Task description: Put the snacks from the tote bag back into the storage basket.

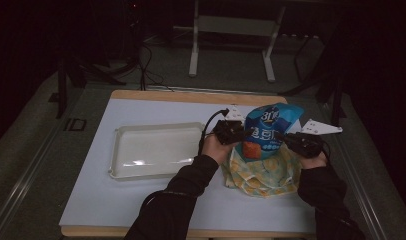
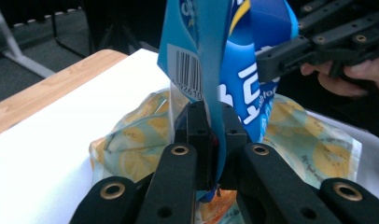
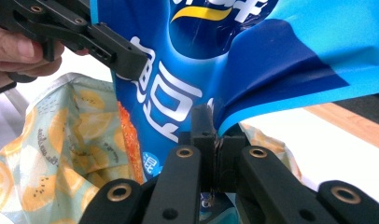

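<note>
Bench [image 1: 91, 200] under a pale sheet, with bare room along the near edge and across the whole left side; a wooden strip shows at the far edge. A shallow white tray [image 1: 156, 150] lies left of centre, well apart from the bench's left edge. The work sits toward the right side, near the right edge, so there is little spare room there.

A blue snack bag [image 1: 268, 131] stands upright, its lower part inside a lemon-print bag [image 1: 263, 175] that lies crumpled on the bench just right of the tray. The blue bag's top rises clear above the printed bag's mouth.

The left gripper [image 1: 237, 133] comes at the blue bag from the left; in the left gripper view its jaws are pressed together on a thin fold of the blue film [image 2: 211, 93], just beside the barcode. The right gripper [image 1: 286, 138] comes in from the right, and in the right gripper view its jaws are likewise pinched tight on the bag's other edge [image 3: 253, 93]. Each gripper shows in the other's view, clamped on the far side of the bag, a hand [image 3: 10, 51] behind it. Both forearms in dark sleeves reach in from the near edge
</note>
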### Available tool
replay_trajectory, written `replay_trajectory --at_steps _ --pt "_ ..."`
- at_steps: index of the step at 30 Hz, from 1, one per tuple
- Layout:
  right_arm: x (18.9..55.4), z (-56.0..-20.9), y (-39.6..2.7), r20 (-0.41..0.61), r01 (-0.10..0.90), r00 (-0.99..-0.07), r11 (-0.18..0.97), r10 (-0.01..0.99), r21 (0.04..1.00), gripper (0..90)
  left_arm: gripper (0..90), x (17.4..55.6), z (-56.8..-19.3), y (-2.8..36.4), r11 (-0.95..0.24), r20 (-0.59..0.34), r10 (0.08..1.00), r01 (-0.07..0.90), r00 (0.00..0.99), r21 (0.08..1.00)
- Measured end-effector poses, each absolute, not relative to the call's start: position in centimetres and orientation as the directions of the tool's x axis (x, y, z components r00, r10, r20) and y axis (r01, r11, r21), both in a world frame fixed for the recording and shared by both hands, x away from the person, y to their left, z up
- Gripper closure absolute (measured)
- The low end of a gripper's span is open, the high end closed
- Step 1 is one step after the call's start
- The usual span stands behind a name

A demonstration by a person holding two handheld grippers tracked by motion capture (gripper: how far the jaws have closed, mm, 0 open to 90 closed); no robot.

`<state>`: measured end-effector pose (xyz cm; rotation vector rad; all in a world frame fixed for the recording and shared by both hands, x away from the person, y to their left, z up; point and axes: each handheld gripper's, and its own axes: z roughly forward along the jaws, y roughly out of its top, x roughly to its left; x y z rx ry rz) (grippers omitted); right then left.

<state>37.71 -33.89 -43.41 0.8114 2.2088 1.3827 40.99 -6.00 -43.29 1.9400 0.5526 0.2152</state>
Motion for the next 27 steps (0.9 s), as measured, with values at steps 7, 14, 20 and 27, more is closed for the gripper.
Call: replay_trajectory --at_steps 7,14,20,27 --pt "37.7 -41.8 -33.9 -0.050 0.249 -0.741 0.343 0.670 0.906 89.2 88.6 41.1 -42.1 -6.0 -0.318 -0.092 0.471 0.266 0.877 0.910" --pt "37.3 -40.2 -34.2 -0.073 0.232 -0.729 0.347 0.680 0.909 89.3 88.8 40.9 -40.3 -6.5 -0.320 -0.070 0.463 0.240 0.884 0.917" --pt "37.0 -38.5 -34.2 -0.086 0.219 -0.722 0.345 0.687 0.913 89.4 88.8 40.8 -38.6 -6.5 -0.311 -0.074 0.463 0.240 0.883 0.920" --pt "36.3 -36.1 -34.0 -0.115 0.191 -0.720 0.355 0.684 0.915 89.4 89.2 40.3 -36.2 -6.4 -0.318 -0.039 0.457 0.204 0.889 0.926"
